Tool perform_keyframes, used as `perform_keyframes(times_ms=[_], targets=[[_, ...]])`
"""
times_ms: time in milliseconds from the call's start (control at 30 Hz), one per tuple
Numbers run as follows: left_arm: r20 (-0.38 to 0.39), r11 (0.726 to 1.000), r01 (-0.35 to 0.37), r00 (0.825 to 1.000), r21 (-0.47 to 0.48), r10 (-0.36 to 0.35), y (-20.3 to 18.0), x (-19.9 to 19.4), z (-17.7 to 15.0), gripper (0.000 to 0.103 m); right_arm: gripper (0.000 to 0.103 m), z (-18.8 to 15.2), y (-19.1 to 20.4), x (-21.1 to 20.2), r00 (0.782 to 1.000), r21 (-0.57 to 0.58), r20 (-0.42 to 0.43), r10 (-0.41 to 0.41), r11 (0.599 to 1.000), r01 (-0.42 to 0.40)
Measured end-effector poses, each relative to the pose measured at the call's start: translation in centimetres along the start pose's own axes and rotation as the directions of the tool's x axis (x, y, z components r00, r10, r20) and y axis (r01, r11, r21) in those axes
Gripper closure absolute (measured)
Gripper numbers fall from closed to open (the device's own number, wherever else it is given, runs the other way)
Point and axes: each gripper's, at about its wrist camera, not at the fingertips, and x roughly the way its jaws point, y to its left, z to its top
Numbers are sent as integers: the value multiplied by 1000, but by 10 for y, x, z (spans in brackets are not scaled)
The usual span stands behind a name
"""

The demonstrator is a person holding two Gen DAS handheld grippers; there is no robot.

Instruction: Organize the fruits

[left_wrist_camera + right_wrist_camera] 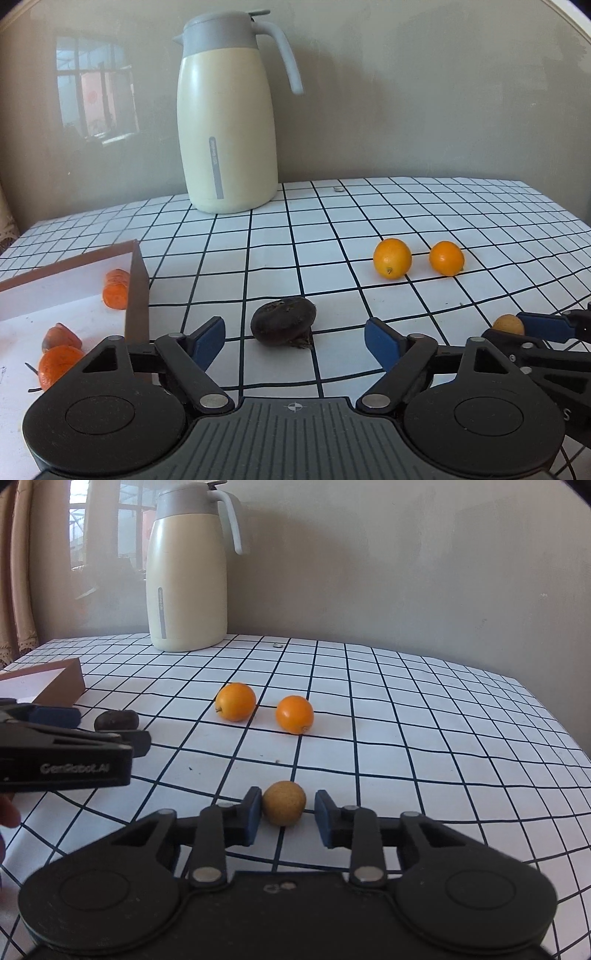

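A dark brown fruit [282, 319] lies on the checked tablecloth between the fingers of my left gripper [294, 328], which is open; neither blue pad touches it. Seen from the right wrist, that fruit [116, 719] sits just past the left gripper [107, 728]. My right gripper [287, 801] is shut on a small tan round fruit [283, 803] that rests on the cloth. The tan fruit [509, 324] also shows at the lower right of the left wrist view. Two oranges [392, 257] [446, 257] sit side by side further back.
A white box with a brown rim [66, 266] stands at the left and holds small orange fruits [116, 293] [59, 365]. A cream thermos jug [227, 129] stands at the back by the wall. A person's hand [7, 812] shows at the left edge.
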Motion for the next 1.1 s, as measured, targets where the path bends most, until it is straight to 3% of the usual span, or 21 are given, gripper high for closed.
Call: perform_keyframes(times_ms=[300,333,367,467,733,1100], targets=[[-37,1000,-19,999,-23,18,-3,20,3,26,87,-1,-5,-2,1000,19,10,16,1000,-16],[-46,1000,-18,999,-24,17,-3,21,3,29,87,-1,-6,-3,1000,24,14,15,1000,-15],[-41,999,-8,999,-31,7,-2,21,3,40,87,0,-7,-3,1000,32,18,14,999,-14],[-30,1000,9,1000,-25,-9,-6,20,4,60,87,2,-7,-6,999,44,33,10,999,-11],[-9,1000,15,1000,1,-15,-14,4,2,60,87,5,-11,-13,998,72,55,-7,997,3],[91,997,64,994,31,-66,-16,-59,4,60,87,17,-11,-51,991,66,130,-17,998,9]])
